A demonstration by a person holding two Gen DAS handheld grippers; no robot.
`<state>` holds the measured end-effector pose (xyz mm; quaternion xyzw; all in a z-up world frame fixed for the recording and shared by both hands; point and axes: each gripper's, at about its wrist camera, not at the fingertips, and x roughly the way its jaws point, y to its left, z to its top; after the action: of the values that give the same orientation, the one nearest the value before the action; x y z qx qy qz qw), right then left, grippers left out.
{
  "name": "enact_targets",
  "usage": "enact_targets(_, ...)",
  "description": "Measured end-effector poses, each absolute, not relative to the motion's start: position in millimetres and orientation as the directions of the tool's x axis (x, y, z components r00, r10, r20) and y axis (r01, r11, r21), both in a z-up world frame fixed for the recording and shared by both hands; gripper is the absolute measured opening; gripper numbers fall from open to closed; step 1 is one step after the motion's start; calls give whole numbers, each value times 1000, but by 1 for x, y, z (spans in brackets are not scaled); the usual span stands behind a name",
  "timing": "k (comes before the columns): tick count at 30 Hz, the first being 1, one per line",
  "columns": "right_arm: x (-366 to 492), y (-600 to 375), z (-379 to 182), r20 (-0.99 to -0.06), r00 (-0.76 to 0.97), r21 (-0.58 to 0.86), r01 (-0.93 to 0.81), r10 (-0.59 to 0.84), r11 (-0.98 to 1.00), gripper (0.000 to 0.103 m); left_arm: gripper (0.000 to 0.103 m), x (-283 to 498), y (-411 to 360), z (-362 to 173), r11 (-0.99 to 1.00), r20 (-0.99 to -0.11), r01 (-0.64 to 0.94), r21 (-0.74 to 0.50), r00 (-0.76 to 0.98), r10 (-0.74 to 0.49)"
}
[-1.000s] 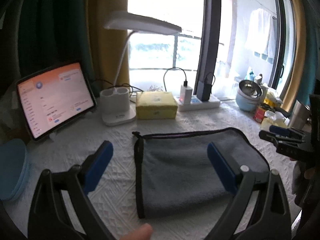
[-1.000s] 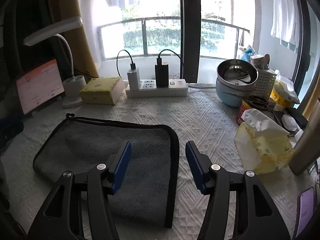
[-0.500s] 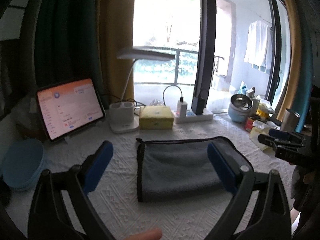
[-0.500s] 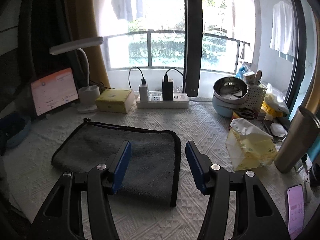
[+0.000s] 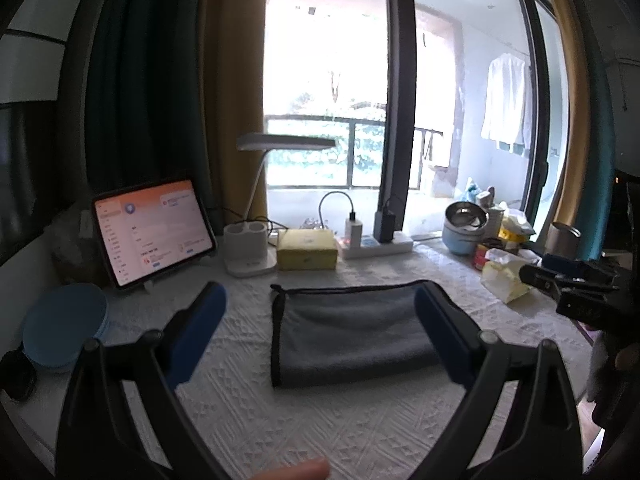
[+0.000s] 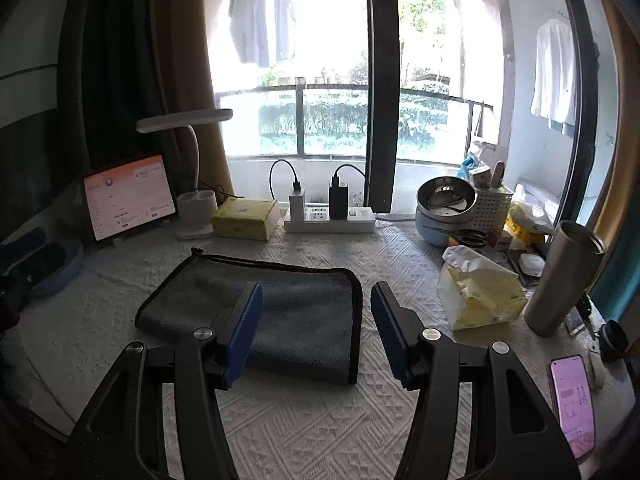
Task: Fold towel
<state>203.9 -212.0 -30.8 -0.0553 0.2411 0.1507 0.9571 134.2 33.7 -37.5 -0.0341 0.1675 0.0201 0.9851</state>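
Observation:
A grey towel (image 5: 352, 332) with black trim lies folded flat on the white textured tablecloth, with its fold at the near side. It also shows in the right wrist view (image 6: 280, 312). My left gripper (image 5: 320, 332) is open and empty, raised above and in front of the towel. My right gripper (image 6: 316, 332) is open and empty, raised over the towel's near right part. The right gripper also shows at the right edge of the left wrist view (image 5: 576, 280).
Along the back stand a tablet (image 5: 152, 228), a white desk lamp (image 5: 250, 248), a yellow box (image 5: 306, 248) and a power strip (image 6: 330, 216). To the right are bowls (image 6: 444, 208), a tissue pack (image 6: 480, 296), a steel tumbler (image 6: 564, 280) and a phone (image 6: 572, 400). A blue dish (image 5: 64, 328) sits left.
Both grippers have pulled back and up from the towel, so it looks smaller and farther away. The towel has stayed folded in place. Both grippers have stayed open.

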Motion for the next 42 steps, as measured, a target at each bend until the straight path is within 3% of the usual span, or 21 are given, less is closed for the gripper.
enact_targets(15, 144, -217, 11, -359, 883, -27, -332, 301, 943, 60, 96, 90, 24, -5, 999, -229, -41, -34, 973, 32)
enact_targets(22, 126, -218, 26, -274, 925, -69, -293, 264, 954, 65, 96, 75, 23, 3, 996, -150, -74, -43, 986, 67)
enact_targets(42, 133, -225, 26, -270, 937, -75, -252, 224, 965, 66, 96, 79, 21, -3, 996, -189, -66, -67, 981, 52)
